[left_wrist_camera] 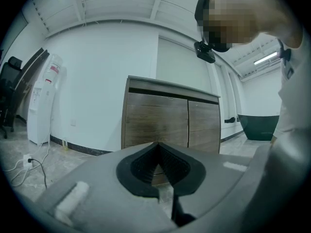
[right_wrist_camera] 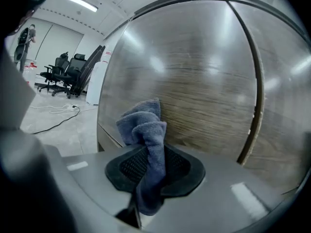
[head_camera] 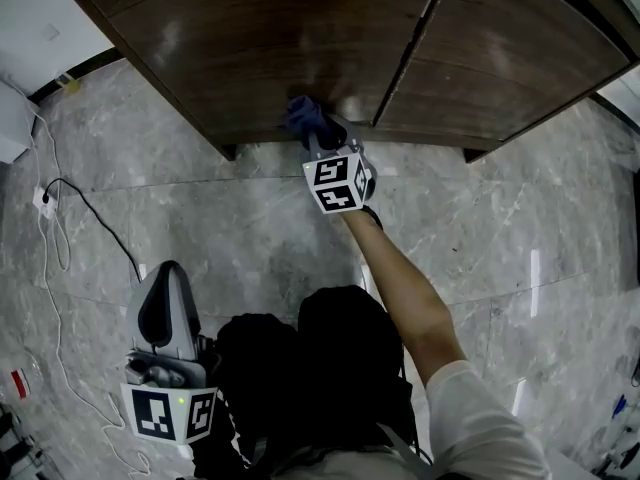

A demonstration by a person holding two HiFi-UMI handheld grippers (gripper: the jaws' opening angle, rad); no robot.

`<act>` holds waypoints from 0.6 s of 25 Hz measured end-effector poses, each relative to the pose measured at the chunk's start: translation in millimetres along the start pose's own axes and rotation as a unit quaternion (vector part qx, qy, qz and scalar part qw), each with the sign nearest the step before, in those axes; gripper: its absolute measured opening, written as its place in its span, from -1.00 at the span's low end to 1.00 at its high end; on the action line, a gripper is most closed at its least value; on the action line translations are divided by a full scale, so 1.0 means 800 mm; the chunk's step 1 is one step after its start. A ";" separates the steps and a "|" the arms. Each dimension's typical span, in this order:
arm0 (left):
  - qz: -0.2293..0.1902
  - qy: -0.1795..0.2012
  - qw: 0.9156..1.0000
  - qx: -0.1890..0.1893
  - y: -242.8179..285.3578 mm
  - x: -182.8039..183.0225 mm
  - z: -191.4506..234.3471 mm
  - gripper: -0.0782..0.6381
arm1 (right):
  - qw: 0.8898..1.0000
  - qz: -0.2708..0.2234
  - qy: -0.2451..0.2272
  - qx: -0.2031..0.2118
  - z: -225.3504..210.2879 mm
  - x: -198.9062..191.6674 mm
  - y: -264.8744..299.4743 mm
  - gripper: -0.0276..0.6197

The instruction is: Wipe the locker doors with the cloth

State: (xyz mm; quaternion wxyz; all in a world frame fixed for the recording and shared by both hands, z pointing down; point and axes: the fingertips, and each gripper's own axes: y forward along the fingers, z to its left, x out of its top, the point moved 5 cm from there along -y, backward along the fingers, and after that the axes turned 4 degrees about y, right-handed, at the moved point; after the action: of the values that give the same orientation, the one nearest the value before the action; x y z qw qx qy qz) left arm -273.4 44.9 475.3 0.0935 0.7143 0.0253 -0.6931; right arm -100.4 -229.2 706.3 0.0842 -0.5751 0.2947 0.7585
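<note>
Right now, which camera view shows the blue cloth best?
The right gripper view: the cloth is large, pinched in the right gripper. The head view shows a small blue bunch; the left gripper view, none.

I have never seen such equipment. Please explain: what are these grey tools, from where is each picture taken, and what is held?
There is no robot: a person holds a two-jaw gripper in each hand. The head view looks down from the person's head at a marble floor and a wooden locker. The other two views ride on the grippers. The right gripper is shut on a blue cloth at the locker's left door. The left gripper is shut and empty, held low.
</note>
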 end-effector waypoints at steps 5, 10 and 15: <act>0.001 0.005 1.000 -0.009 0.006 0.005 -0.020 -0.78 | 0.999 0.007 0.028 -0.023 -0.037 -0.014 -0.016 -0.68; 0.001 0.010 1.000 -0.021 0.014 0.008 -0.043 -0.78 | 0.997 0.010 0.051 -0.048 -0.074 -0.027 -0.033 -0.69; 0.002 0.016 0.999 -0.031 0.020 0.013 -0.062 -0.78 | 0.994 0.015 0.078 -0.076 -0.116 -0.043 -0.053 -0.69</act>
State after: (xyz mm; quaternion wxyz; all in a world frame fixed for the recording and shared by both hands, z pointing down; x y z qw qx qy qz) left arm -221.3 36.9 467.6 0.1167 0.7223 0.0465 -0.6801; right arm 6.3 -238.1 707.7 0.0057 -0.6329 0.2502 0.7326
